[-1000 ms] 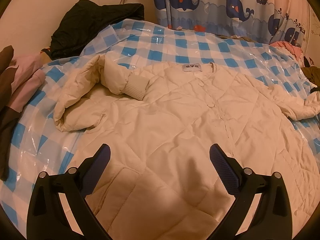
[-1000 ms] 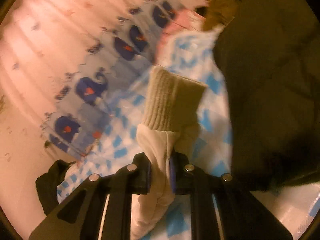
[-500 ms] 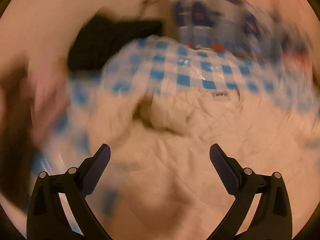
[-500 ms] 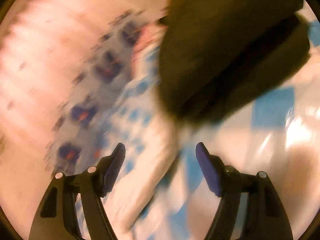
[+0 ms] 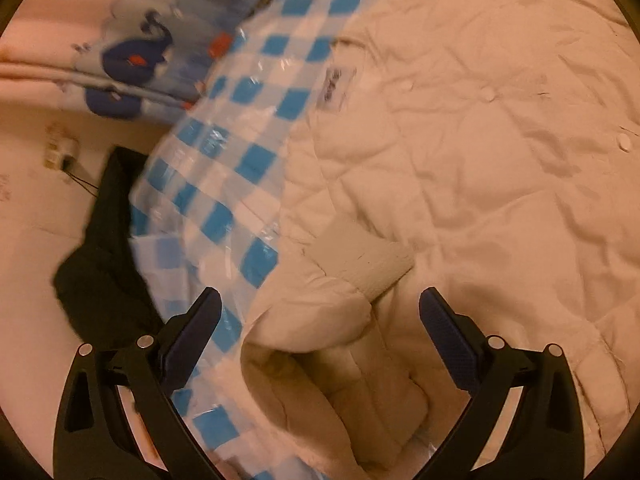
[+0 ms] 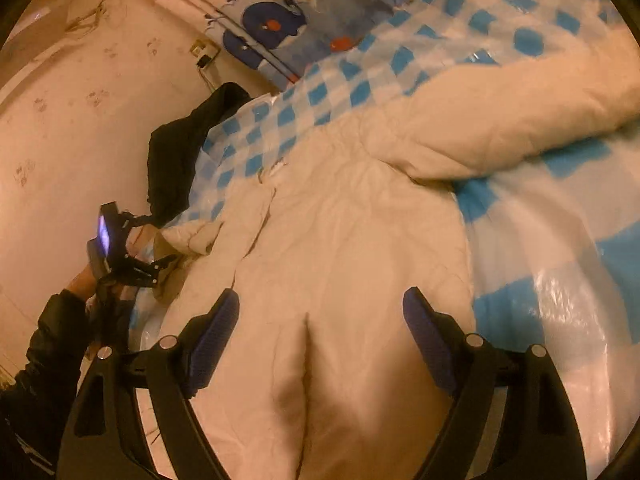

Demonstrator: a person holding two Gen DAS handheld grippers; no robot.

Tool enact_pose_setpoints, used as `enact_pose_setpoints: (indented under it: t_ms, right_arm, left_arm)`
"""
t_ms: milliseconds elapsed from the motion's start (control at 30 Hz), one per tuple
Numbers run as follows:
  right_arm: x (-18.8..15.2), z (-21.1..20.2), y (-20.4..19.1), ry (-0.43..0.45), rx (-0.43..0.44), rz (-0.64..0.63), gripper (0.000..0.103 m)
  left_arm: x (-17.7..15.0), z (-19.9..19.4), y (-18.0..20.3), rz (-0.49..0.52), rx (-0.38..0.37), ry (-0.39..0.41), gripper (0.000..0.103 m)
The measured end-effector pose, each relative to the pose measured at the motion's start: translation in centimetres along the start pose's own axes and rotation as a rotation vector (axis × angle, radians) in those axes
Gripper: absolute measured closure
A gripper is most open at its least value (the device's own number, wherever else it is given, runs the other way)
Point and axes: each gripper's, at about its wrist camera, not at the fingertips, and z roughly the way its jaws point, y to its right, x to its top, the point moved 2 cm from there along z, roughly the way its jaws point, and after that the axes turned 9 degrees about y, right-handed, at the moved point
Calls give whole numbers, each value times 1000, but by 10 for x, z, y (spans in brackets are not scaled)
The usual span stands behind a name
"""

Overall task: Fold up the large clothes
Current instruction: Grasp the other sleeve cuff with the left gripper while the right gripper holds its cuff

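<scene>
A cream quilted jacket (image 5: 480,152) lies spread, front up, on a blue-and-white checked plastic sheet (image 5: 224,184). One sleeve is folded in, its ribbed cuff (image 5: 364,256) resting on the chest. My left gripper (image 5: 320,320) is open and empty just above that folded sleeve. In the right wrist view the jacket's body (image 6: 340,260) fills the middle and the other sleeve (image 6: 500,120) stretches out to the right. My right gripper (image 6: 320,320) is open and empty over the jacket's lower body. The left gripper (image 6: 120,256) shows at the far left there.
A black garment (image 5: 100,280) lies at the sheet's edge by the wall, also seen in the right wrist view (image 6: 180,148). A whale-print curtain (image 5: 136,48) hangs behind the bed. A wall socket (image 6: 204,54) with a cord sits near the curtain.
My right gripper let go of the sleeve cuff, opened and swung over the jacket's lower body. My left gripper swung from the jacket's hem to the folded left sleeve.
</scene>
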Motion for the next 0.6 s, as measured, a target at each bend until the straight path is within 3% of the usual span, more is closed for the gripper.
enact_pose_setpoints:
  t_ms: [167, 300, 333, 367, 400, 467, 600]
  right_arm:
    - [2, -13, 27, 16, 19, 117, 22]
    - [7, -13, 25, 10, 7, 97, 22]
    - [8, -11, 23, 9, 4, 94, 22]
    - [7, -11, 24, 9, 2, 92, 22]
    - [6, -11, 25, 8, 1, 91, 22]
    - [4, -9, 25, 8, -3, 82, 22]
    - [0, -8, 23, 8, -23, 43, 22]
  left_arm:
    - [-8, 32, 9, 102, -47, -114, 7]
    - [-14, 52, 7, 82, -24, -163, 9]
    - [-16, 62, 5, 68, -12, -183, 17]
    - [-20, 69, 5, 56, 4, -206, 42]
    - [-22, 74, 2, 32, 32, -222, 56]
    - [-20, 71, -9, -43, 92, -190, 77]
    - [-23, 22, -65, -373, 213, -50, 82]
